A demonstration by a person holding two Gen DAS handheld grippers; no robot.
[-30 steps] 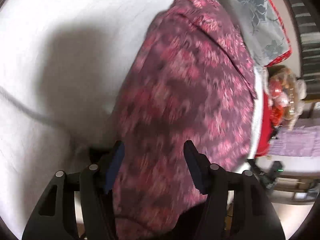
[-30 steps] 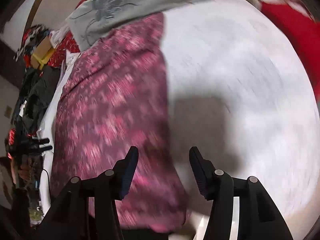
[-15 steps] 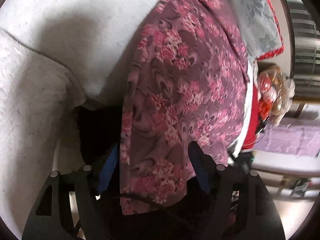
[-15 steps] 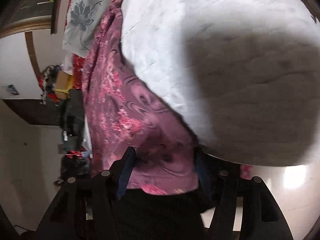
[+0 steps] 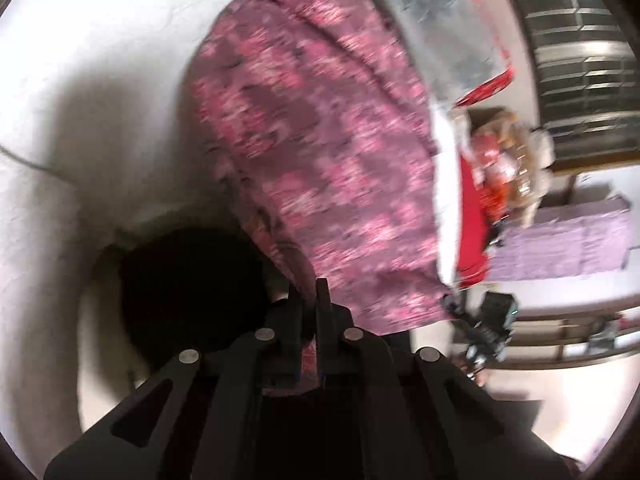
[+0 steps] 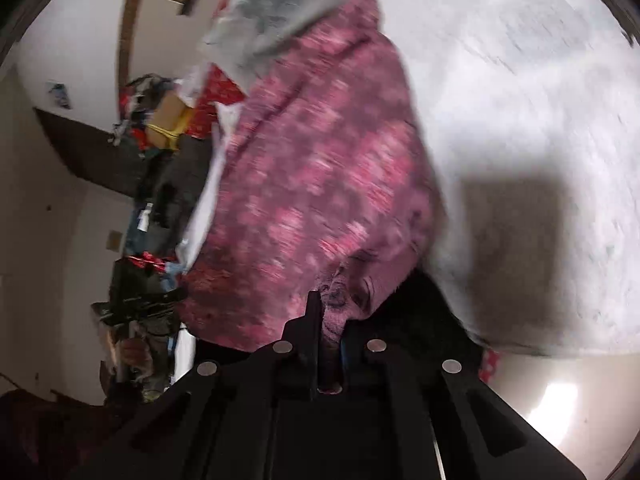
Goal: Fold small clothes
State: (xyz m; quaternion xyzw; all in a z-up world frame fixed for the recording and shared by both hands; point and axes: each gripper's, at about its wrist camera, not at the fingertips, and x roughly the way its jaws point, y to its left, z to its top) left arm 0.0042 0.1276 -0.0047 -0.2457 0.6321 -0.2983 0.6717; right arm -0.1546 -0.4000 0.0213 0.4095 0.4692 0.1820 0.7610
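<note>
Left gripper: jaws pinched together on the near hem of the pink floral garment, a strip of cloth showing between the black fingers. Right gripper: same, clamped tight on a bunched fold of the garment's near edge.

Garment lies along the near edge of the white bed, stretching away toward the grey flowered cloth at its far end. Both views blurred.

Left view only: a dark hollow under a lifted fold of white cover, just beside the gripper; past the bed edge, a red cloth, a purple-covered surface, a dark slatted panel.

Right view only: a broad stretch of white bed with the tool's square shadow; off the bed's other side, a cluttered heap with a brown box. Contents too blurred to tell.
</note>
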